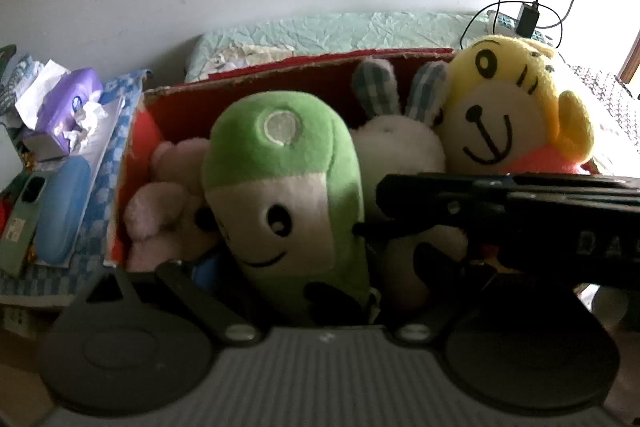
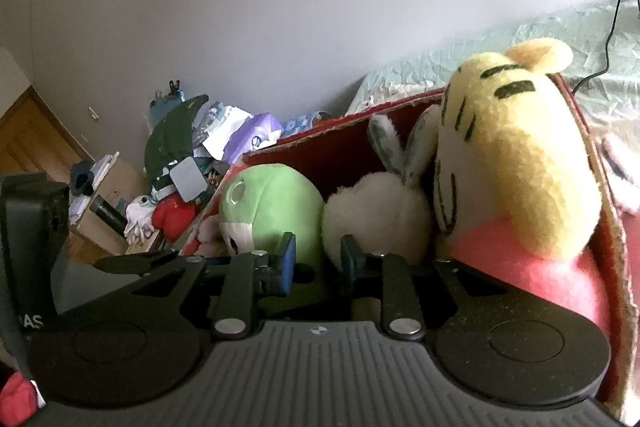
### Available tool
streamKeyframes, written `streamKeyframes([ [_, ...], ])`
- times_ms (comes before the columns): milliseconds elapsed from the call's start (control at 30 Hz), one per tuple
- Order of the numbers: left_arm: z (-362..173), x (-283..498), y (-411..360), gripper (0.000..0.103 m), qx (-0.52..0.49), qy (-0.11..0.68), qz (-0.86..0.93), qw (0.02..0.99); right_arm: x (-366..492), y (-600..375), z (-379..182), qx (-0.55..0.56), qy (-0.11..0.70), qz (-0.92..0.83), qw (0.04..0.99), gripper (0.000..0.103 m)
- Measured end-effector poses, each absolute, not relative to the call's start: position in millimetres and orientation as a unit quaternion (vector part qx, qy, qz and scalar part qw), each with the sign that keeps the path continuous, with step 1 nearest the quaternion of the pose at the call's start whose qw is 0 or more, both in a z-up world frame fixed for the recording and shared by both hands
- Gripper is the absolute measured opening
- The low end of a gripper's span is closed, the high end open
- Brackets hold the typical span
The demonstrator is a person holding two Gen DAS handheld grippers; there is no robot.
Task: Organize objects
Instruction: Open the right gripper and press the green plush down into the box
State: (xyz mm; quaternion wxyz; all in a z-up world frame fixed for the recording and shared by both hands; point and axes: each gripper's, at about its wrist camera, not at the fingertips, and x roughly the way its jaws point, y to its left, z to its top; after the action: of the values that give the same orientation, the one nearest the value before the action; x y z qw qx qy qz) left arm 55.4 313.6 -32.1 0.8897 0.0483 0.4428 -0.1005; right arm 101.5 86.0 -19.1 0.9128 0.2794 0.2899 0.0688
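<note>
— Right tongs [image 2: 316,263] are standing slightly parted at the box's near edge, pinching nothing; left tongs [image 1: 280,291] are spreading around the green plush [image 1: 280,179], contact hidden.

— Progressing well?

— Seemingly: green, white [image 1: 396,143], yellow [image 1: 508,107] and pink [image 1: 168,203] plush toys are already sitting in the red box [image 1: 240,99].

— Surroundings?

— Cluttered surface [image 1: 24,283] is lying at left, tissue pack [image 1: 68,107] upper left; bed [image 1: 360,31] is running behind, under a plain wall.

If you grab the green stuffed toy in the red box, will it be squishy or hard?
Probably squishy: the green plush toy looks fuzzy and stuffed, so it should dent when pinched. Likely light for its size. It leans on the white plush toy in the red box, so that neighbour may shift.
</note>
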Motion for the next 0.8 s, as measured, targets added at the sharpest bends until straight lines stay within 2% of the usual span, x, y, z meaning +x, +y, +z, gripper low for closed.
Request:
streamKeyframes([
  [67, -31.7, 55.1, 313.1, 0.095, 0.049, 0.443, -0.099, 0.889, 99.8, 85.8, -17.7, 0.279, 0.285, 0.063, 0.915, 0.031],
  [500, -23.3, 48.7, 315.5, 0.095, 0.041, 0.442, -0.086, 0.892, 83.1, 84.5, -15.7, 0.270, 0.263, 0.040, 0.925, 0.034],
  [800, -17.1, 35.5, 314.2, 0.095, 0.047, 0.432, -0.081, 0.897, 67.7, 88.3, -12.3, 0.265, 0.245, 0.026, 0.932, 0.041],
])
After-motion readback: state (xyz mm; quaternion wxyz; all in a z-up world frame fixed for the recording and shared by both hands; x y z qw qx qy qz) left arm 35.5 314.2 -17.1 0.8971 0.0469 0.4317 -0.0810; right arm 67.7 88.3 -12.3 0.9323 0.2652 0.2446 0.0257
